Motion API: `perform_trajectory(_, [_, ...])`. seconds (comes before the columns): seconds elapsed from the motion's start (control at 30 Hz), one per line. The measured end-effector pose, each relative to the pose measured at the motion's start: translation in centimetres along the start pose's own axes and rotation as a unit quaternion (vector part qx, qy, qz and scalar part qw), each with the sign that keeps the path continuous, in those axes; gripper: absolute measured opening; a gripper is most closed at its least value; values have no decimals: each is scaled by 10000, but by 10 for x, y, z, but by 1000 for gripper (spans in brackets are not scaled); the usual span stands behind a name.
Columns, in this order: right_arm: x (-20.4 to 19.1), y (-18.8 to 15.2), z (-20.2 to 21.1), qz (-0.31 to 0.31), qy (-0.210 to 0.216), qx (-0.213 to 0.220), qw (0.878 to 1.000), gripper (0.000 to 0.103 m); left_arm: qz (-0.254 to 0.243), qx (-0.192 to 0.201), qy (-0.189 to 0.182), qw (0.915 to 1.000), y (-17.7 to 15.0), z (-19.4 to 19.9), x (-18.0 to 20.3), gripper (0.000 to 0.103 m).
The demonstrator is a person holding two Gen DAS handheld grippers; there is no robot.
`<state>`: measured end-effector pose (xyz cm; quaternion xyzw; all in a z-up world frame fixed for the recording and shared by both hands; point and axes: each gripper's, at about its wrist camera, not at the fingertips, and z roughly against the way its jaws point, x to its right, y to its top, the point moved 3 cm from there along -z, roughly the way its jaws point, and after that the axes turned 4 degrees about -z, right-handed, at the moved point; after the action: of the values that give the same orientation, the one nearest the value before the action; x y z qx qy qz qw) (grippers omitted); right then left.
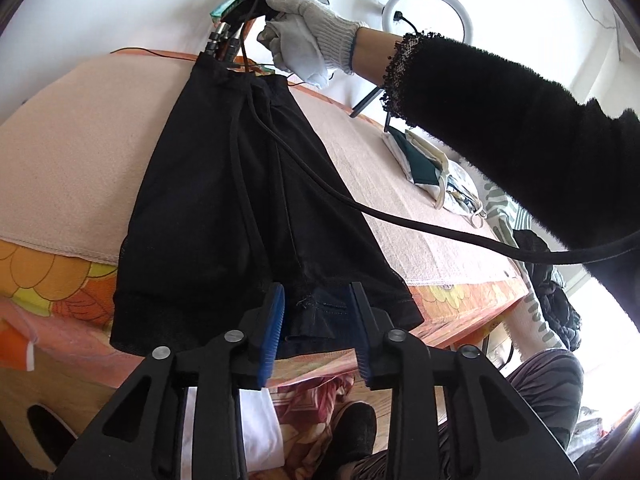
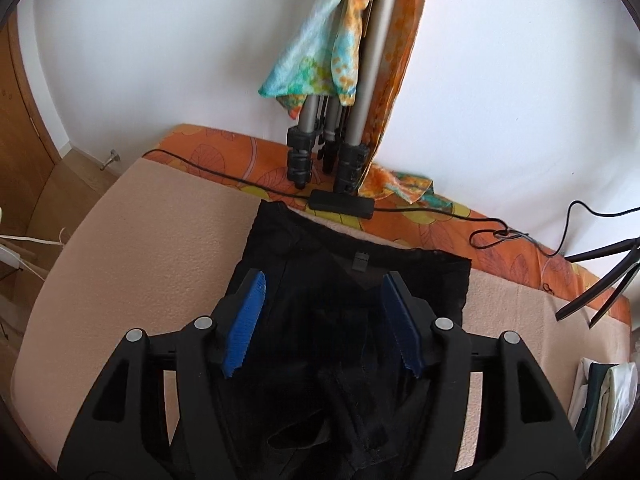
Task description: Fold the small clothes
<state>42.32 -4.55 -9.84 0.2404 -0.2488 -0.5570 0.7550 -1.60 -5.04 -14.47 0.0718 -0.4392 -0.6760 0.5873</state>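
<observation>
Black shorts (image 1: 224, 184) lie flat and lengthwise on a beige cloth (image 1: 80, 152) that covers the table. My left gripper (image 1: 316, 292) is at the near hem, which overhangs the table edge. Its blue pads (image 1: 272, 332) stand apart on either side of the hem fabric without pressing it. A gloved hand (image 1: 304, 36) holds my right gripper (image 1: 224, 50) over the far end of the shorts. In the right wrist view the right gripper (image 2: 324, 276) hovers open just above the shorts (image 2: 304, 248), near the waistband, with wide-set pads (image 2: 244, 320).
A stack of folded clothes (image 1: 424, 164) (image 2: 604, 392) lies at the right of the cloth. Tripod legs (image 2: 328, 152) and a black adapter with cable (image 2: 342, 202) stand at the table's far edge by the wall. A thick black cable (image 1: 400, 224) trails across the shorts.
</observation>
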Motion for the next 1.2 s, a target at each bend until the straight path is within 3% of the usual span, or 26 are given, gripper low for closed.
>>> perform_trajectory(0.07, [7,-2,19,-85,121,73,9999,63,-129,26,33,9999,0,8,3,44])
perform_trajectory(0.33, [57,-37,118,-451,353,437,9974,63,-583,168,240,9979,11,46,-3,45])
perform_trajectory(0.5, [80,-90,181,-549,494,539,9958,63,-397,21,510,9979,19,59,-39,45])
perform_trajectory(0.63, [87,-154,215,-579,695,403,9951,63,-44,-344,400,9986,23,57,-68,45])
perform_trajectory(0.77, [83,-230,228,-517,828,48,9952,63,174,-649,349,9971,19,53,-88,45])
perform_trajectory(0.97, [71,-329,225,-672,1071,-657,9898,52,353,-1011,132,9942,9,36,-91,45])
perform_trajectory(1.13, [73,-376,217,-948,1303,-1053,9813,47,433,-1153,-35,9924,3,28,-89,45])
perform_trajectory(1.2, [73,-386,216,-1043,1418,-1126,9779,40,472,-1194,-86,9917,3,26,-90,42])
